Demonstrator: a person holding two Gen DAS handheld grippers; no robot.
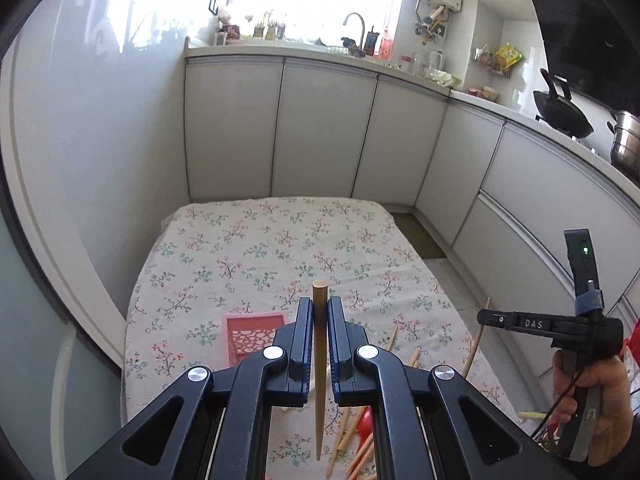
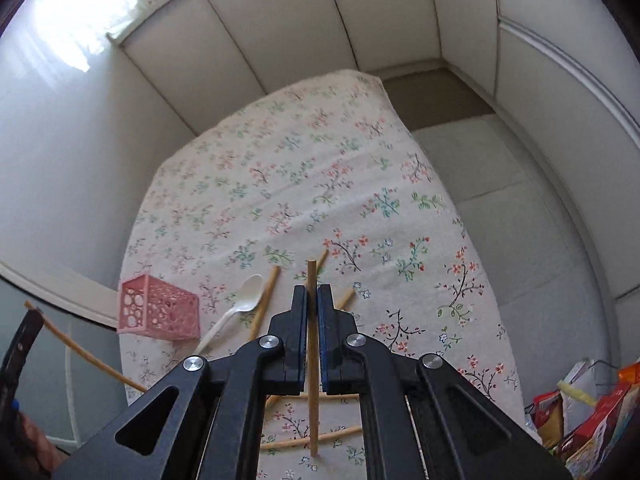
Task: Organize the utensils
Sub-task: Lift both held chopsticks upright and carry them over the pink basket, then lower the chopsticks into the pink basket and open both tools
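Note:
My left gripper [image 1: 320, 307] is shut on a wooden chopstick [image 1: 319, 364], held above the floral table [image 1: 256, 240]. My right gripper [image 2: 312, 295] is shut on another wooden chopstick [image 2: 312, 360] above the same table [image 2: 304, 168]. A pink perforated basket [image 1: 253, 336] stands at the table's left edge; it also shows in the right wrist view [image 2: 158, 312], lying on its side. A white plastic spoon [image 2: 236, 312] lies next to it. Several loose chopsticks [image 2: 267, 298] lie on the cloth under both grippers. The right gripper shows in the left wrist view [image 1: 486, 316].
White kitchen cabinets [image 1: 320, 128] stand behind the table. A wok [image 1: 562, 110] and a steel pot [image 1: 626, 144] sit on the right counter. Packets and bags [image 2: 592, 412] lie at the lower right. A red spoon [image 1: 364, 426] lies among chopsticks.

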